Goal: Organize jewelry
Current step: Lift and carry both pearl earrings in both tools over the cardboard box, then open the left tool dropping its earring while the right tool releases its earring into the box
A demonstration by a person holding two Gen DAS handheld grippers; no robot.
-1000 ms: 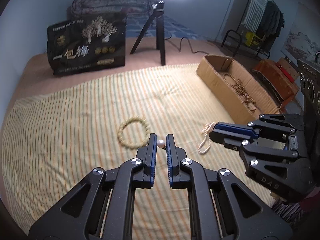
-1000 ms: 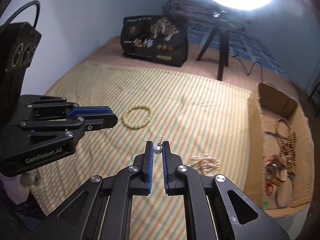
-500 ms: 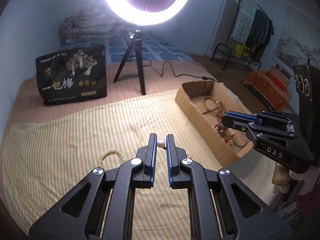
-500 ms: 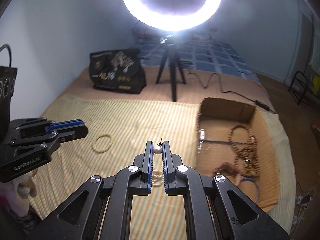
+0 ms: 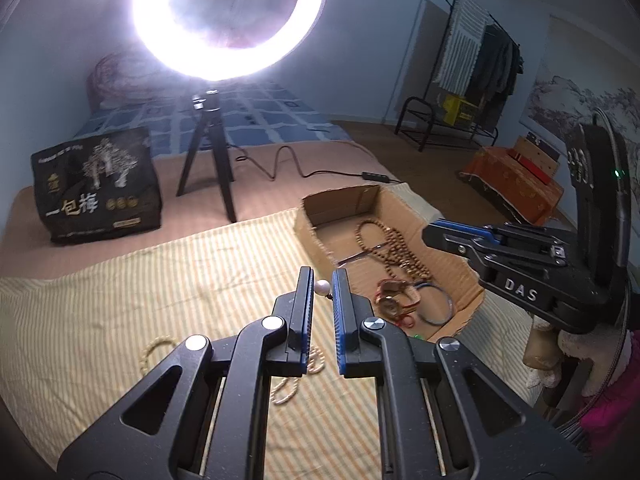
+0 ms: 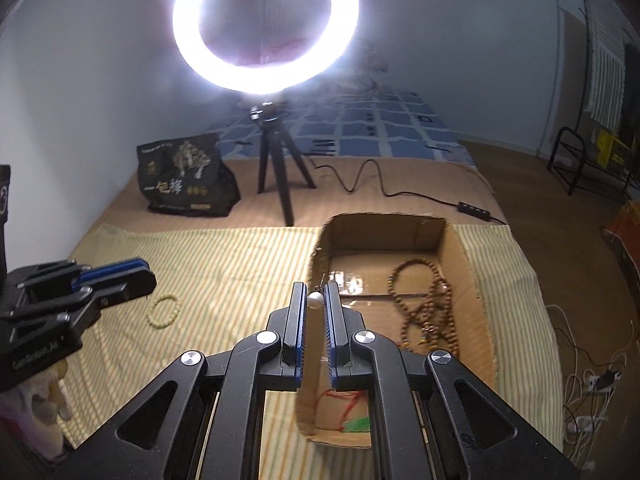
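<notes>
Left wrist view: left gripper (image 5: 322, 280) clamped on a pearl earring (image 5: 322, 287) at its fingertips, above the striped cloth (image 5: 120, 300); cardboard box (image 5: 320, 236) ahead to the right, holding wooden bead strands (image 5: 394, 246); cream bead bracelet (image 5: 154, 354) and a pale necklace (image 5: 286, 384) lying on the cloth below. Right wrist view: right gripper (image 6: 316, 300) clamped on a second pearl earring (image 6: 315, 301), over the box's near left wall (image 6: 316, 264); ring light (image 6: 266, 26) and black bag (image 6: 184, 180) behind.
</notes>
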